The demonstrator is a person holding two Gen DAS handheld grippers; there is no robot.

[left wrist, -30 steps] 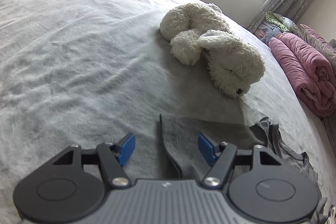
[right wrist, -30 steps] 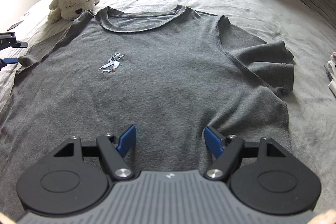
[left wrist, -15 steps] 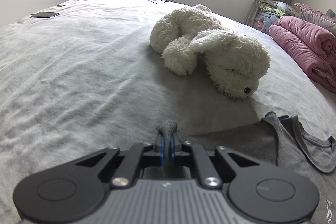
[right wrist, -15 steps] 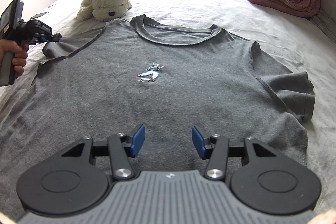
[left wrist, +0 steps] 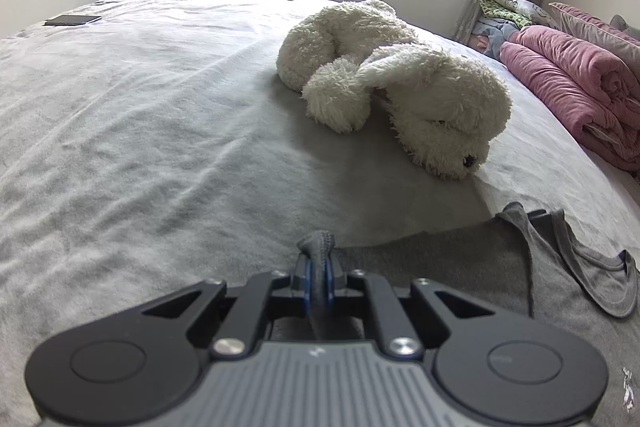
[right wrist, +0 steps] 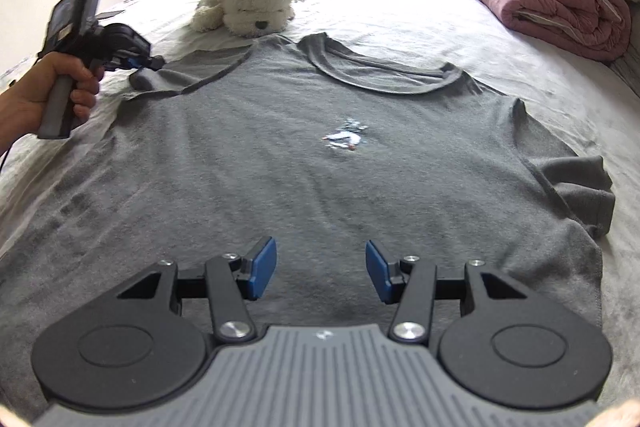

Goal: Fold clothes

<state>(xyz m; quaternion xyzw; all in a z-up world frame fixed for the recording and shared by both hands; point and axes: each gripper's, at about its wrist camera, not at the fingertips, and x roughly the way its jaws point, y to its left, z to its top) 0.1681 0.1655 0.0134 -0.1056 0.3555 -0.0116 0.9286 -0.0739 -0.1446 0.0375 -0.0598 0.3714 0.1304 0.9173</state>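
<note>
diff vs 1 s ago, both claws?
The left claw has closed and is now shut on the sleeve of the grey T-shirt, bunching it. The right claw has narrowed but remains open, nothing between its pads. The shirt body, plush dog and pink quilt are unchanged.

The left gripper jaws pinch the grey T-shirt sleeve beside a plush dog.

- T-shirt flat on bed, collar far end.
- Plush dog behind collar, far left.
- Rolled quilt far right.
- Left gripper at left sleeve.
</note>
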